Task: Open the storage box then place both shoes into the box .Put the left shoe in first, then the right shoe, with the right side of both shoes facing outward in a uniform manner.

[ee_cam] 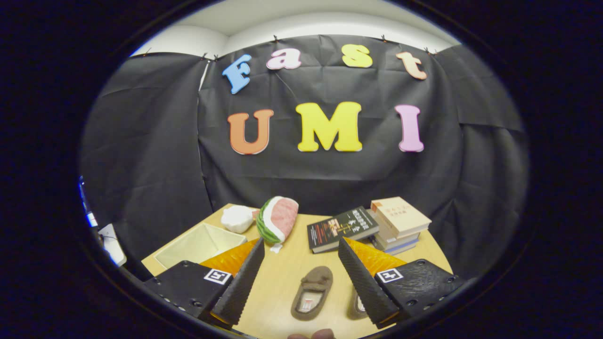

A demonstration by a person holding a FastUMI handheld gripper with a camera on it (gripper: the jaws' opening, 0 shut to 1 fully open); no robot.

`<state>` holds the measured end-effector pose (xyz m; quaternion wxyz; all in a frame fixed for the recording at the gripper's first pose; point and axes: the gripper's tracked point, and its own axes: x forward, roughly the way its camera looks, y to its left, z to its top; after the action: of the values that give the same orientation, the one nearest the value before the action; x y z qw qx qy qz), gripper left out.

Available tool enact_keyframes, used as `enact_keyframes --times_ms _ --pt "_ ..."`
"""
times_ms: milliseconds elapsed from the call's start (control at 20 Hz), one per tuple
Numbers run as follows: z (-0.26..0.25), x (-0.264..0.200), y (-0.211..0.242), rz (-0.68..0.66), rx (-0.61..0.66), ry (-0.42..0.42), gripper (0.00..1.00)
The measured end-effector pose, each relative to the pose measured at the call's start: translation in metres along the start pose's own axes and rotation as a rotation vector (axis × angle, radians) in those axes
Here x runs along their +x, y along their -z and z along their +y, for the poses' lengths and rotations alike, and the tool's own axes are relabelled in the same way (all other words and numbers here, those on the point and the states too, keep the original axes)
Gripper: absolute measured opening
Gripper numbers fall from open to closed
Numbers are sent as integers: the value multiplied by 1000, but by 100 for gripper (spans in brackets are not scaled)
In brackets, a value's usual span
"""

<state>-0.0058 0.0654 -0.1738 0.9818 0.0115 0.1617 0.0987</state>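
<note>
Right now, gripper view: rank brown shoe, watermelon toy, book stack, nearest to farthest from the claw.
1. Brown shoe: on the table between the open claw fingers.
2. Watermelon toy: beyond the fingers, left of centre.
3. Book stack: beyond the right finger, by the wall; close to the toy's range.

Watermelon-slice toy (278,219) beside white bundle (237,218); dark book (342,229) against stacked books (399,223).

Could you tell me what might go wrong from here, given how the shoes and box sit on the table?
1. The second shoe lies partly behind a finger of the open claw, so left and right are hard to tell; the wrong shoe may be taken first.
2. The watermelon toy and white bundle sit close to the storage box, so a swing toward it could knock them.
3. The books crowd the other side.
</note>
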Motion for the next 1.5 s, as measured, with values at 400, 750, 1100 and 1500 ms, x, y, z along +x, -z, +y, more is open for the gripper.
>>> enact_keyframes --times_ms 400,750,1100,1500 --pt "-45 78 150 323 94 29 96" --pt "-50 120 223 556 170 43 73" --pt "-50 120 227 623 286 114 2" --pt "-21 87 182 593 478 187 0"
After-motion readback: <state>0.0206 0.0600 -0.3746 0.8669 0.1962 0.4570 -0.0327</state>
